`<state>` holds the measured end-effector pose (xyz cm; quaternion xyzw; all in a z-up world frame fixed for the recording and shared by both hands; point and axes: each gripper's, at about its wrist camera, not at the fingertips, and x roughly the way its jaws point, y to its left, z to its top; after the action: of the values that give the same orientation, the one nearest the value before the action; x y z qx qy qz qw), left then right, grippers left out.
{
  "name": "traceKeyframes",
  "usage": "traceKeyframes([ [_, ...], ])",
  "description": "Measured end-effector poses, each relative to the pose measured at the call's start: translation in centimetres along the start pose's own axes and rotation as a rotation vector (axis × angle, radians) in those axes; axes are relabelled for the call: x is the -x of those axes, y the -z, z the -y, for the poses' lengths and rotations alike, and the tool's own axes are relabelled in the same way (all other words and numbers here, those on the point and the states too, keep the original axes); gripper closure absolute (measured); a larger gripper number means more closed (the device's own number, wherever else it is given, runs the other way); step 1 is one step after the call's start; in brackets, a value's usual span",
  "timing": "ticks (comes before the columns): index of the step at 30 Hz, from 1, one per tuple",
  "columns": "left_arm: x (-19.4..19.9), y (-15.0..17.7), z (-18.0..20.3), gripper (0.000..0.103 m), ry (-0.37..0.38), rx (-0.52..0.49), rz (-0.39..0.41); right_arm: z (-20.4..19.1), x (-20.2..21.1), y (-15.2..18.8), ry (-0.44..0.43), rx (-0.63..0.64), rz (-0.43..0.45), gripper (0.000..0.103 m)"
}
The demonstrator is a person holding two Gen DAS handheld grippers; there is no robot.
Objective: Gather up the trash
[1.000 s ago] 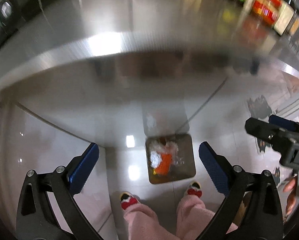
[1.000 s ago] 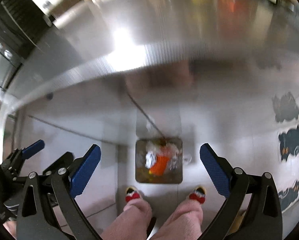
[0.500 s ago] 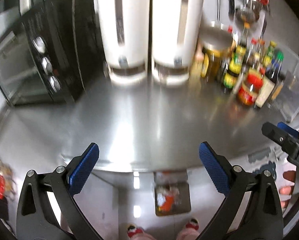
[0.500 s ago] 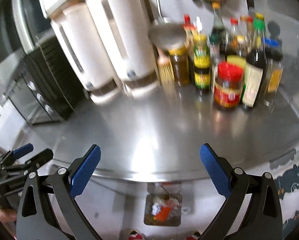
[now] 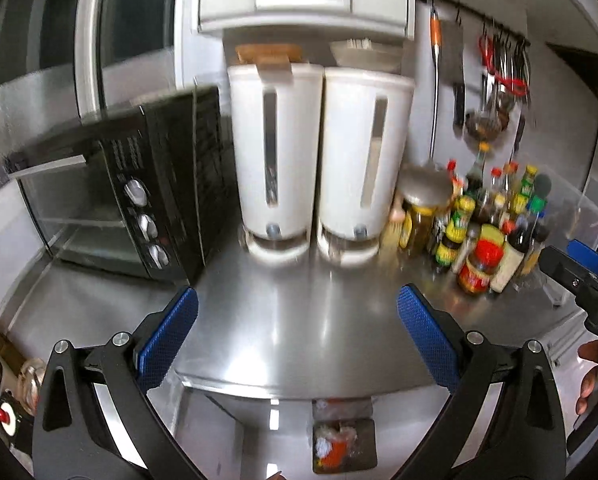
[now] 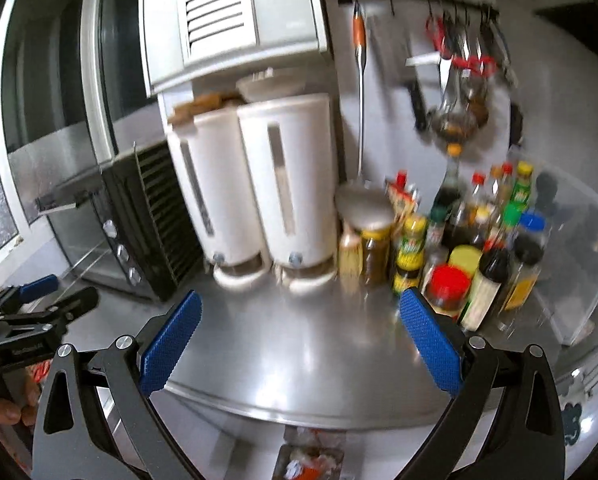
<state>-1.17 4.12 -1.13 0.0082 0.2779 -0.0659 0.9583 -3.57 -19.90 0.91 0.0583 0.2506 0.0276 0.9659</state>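
Observation:
A square trash bin (image 5: pixel 343 446) on the floor below the counter edge holds white and orange trash; it also shows in the right wrist view (image 6: pixel 311 462). My left gripper (image 5: pixel 297 334) is open and empty above the steel counter (image 5: pixel 299 340). My right gripper (image 6: pixel 301 342) is open and empty above the same counter (image 6: pixel 299 360). Each gripper shows at the edge of the other's view: the right one (image 5: pixel 579 276) and the left one (image 6: pixel 39 304). No loose trash shows on the counter.
Two white dispensers (image 5: pixel 319 160) stand at the back, a black toaster oven (image 5: pixel 119 208) at the left. Several sauce bottles and jars (image 5: pixel 487 232) crowd the right, beside a clear plastic box (image 6: pixel 571 264). Utensils (image 6: pixel 459 64) hang on the wall rail.
Both grippers have tilted up from the floor and bin to the counter and back wall. The bin has slid to the bottom edge of both views. Both grippers stay open.

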Motion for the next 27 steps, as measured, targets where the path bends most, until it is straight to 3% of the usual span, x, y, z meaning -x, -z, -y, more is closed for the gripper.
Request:
traceKeyframes([
  [7,4.6,-4.0,0.0,0.008,-0.015,0.008,0.112,-0.6,3.4,-3.7,0.11,0.033,0.111,0.003],
  [17,8.3,-6.1,0.7,0.008,0.009,0.011,0.183,-0.9,6.5,-5.9,0.158,0.009,0.173,0.003],
  [27,8.5,-5.7,1.1,0.008,0.022,-0.008,0.168,-1.5,7.8,-5.6,0.154,-0.007,0.167,0.003],
])
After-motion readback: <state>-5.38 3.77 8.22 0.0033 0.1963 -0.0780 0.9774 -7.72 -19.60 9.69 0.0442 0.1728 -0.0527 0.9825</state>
